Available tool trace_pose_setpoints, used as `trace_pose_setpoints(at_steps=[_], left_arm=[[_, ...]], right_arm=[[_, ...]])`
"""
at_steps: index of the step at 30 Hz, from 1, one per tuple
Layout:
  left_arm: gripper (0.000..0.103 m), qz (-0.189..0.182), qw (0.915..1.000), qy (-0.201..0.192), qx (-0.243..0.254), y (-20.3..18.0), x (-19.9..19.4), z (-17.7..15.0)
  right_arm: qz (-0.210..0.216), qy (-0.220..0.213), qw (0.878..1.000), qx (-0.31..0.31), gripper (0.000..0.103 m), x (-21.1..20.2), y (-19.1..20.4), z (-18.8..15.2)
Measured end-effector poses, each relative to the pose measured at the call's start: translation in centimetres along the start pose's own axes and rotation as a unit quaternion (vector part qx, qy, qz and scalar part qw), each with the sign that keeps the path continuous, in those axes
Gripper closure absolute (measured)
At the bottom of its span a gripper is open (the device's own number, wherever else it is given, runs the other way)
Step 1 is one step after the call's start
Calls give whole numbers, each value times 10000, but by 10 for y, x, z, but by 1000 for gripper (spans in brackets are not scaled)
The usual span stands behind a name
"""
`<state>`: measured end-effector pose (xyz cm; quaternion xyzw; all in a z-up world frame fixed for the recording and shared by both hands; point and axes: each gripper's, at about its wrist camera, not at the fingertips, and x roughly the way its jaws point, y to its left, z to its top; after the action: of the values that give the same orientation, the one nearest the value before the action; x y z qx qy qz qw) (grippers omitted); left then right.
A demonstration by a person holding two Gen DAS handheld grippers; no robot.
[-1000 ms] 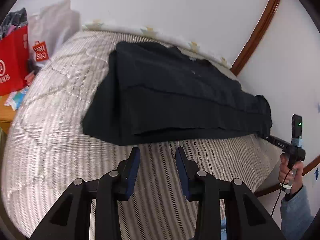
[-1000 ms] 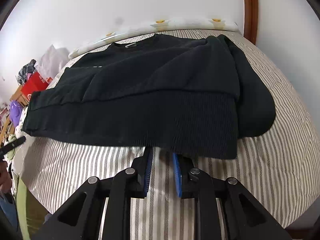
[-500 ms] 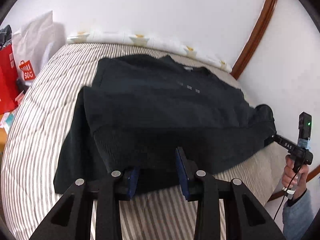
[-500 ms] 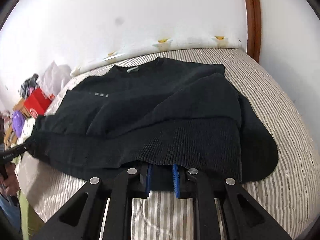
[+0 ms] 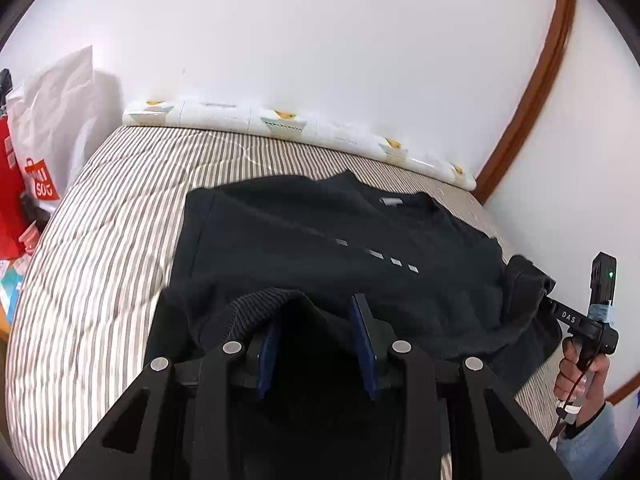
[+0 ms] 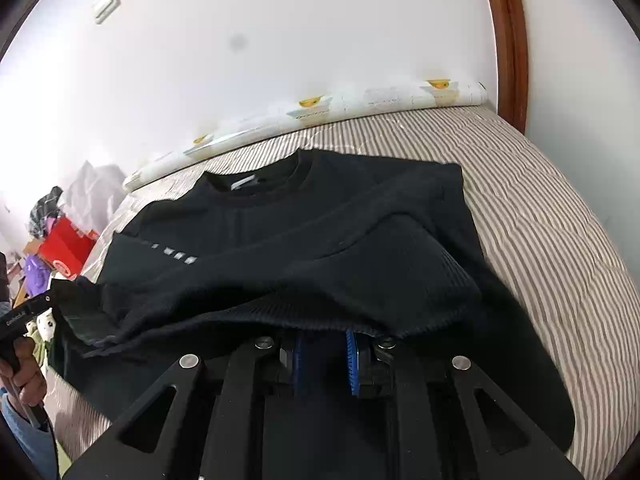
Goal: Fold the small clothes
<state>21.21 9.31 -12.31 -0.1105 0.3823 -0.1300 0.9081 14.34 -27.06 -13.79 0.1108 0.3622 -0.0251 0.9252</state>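
Note:
A black sweater [image 5: 320, 248] lies on the striped bed [image 5: 120, 216], neck toward the wall, sleeves folded in. My left gripper [image 5: 316, 332] holds the ribbed hem [image 5: 256, 304] near the left corner, lifted off the bed and bunched over the blue pads [image 5: 364, 336]. My right gripper [image 6: 324, 356] holds the hem [image 6: 360, 312] near the right side, fabric draped over its fingers. In the right wrist view the sweater [image 6: 320, 232] bulges upward toward the collar [image 6: 260, 188]. The right gripper also shows in the left wrist view [image 5: 560, 312], gripping cloth.
A white wall and a patterned bolster [image 5: 280, 124] run along the bed's far edge. A wooden door frame [image 5: 532, 80] stands at right. A red shopping bag [image 5: 12, 200] and a white bag [image 5: 52, 120] sit left of the bed. Clutter [image 6: 52, 248] lies beyond the bed's left side.
Both grippers moved in on the hem, gripped it, and carried it up and forward toward the collar. The sweater's lower half now rises off the bed.

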Motion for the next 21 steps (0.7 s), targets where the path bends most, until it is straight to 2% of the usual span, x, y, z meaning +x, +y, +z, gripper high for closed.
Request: trace_pose_setpoints(at_steps=[4,10,13,15,17,21], left_arm=[[71,21,9999,91,-85,2,17,21],[71,-388,9992,-112,-76,-8,17,50],[66,-493,9981,-356,16,-15,7,60],[59,-590,9970,-489,67,-14,-2,62],[54,-611,9962,-603,122,-9,-15,59],[51,-445,9966,-684,131,13,-41,40]], right_arm=[[-197,3,9998,102,85,19,-8,20],[-425,178,9988,142,81,42,-15,45],[-449,268,9986,50,70,45,-17,48],[-343,325,9989,-29,59,44,-19,48],[-317,319,9989,-156,54,41,-18,47],[-423,259,9977,-453,51,35,-18,48]])
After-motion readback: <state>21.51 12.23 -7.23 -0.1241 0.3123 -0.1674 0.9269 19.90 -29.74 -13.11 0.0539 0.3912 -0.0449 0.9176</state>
